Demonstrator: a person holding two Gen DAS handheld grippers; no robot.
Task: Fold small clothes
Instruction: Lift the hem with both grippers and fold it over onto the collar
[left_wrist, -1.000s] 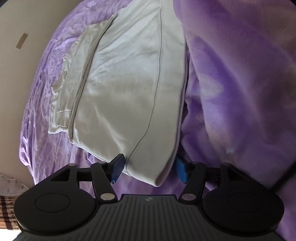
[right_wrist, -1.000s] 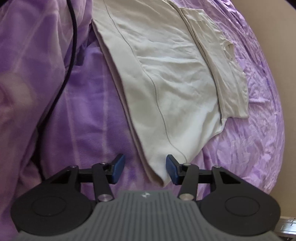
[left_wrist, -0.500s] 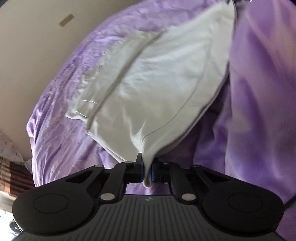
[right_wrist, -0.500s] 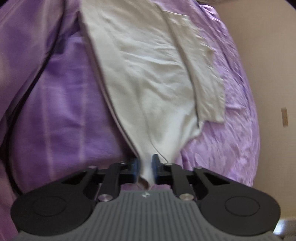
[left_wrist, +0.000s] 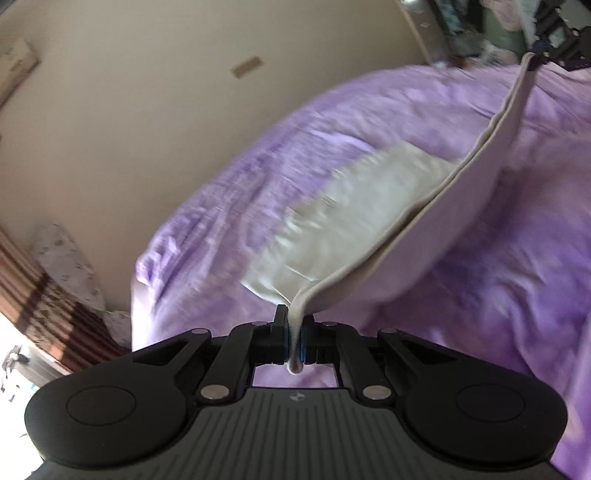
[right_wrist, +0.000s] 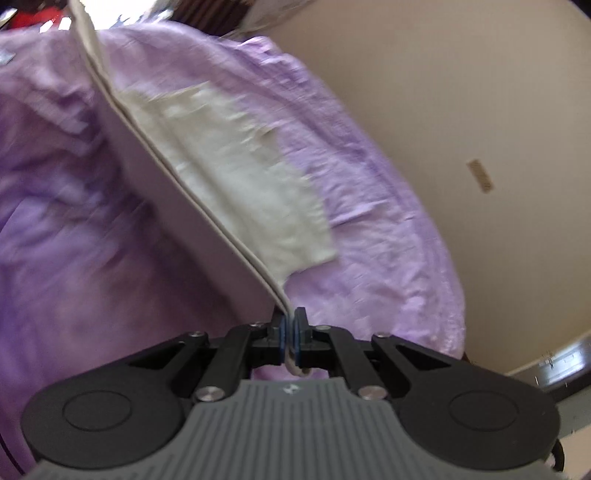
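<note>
Since a second ago, we have closed both claws on the garment's near edge and lifted it off the bed; by our judgement the fold-over has begun.

Bed (left_wrist: 517, 295): purple cover, soft, crinkled.

Garment (left_wrist: 354, 221): cream cloth, thin, limp; far part lies on the bed, near edge hangs taut between the claws.

Left claw (left_wrist: 294, 339): clenched on one corner.

Right claw (right_wrist: 290, 339): clenched on the other corner.

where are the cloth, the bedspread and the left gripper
cloth (left_wrist: 354, 221): left wrist view, flat part on the bed
bedspread (right_wrist: 388, 236): right wrist view, bare purple part
left gripper (left_wrist: 294, 338): left wrist view, between fingertips
</note>
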